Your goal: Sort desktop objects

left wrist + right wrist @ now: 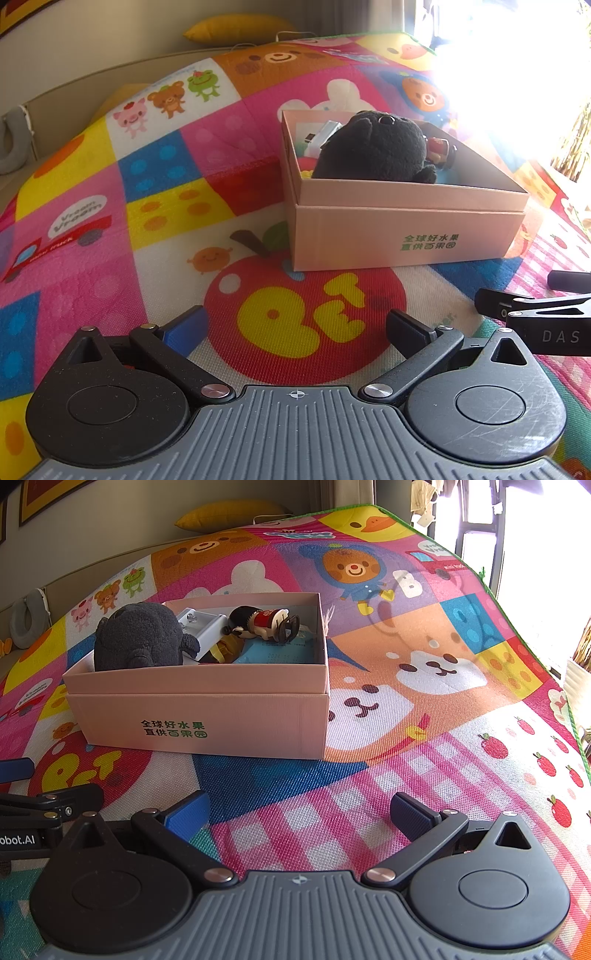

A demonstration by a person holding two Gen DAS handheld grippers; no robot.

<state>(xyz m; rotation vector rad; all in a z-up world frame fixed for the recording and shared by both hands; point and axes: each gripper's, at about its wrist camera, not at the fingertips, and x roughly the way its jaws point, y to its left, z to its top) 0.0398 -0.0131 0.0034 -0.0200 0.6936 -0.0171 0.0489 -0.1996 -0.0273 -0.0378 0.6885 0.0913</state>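
Pink box is the landmark, on the play mat. Mat bare in front of the box and to its right up to the green edge. Inside the box: black plush, figurine, blue packet. Left gripper released, empty, before the box; right gripper released, empty, before its right corner

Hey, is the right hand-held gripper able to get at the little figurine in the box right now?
Probably yes. The right hand-held gripper is open and empty, the box has no lid, and the figurine lies on top near the back. It would need to clear the front wall from above.
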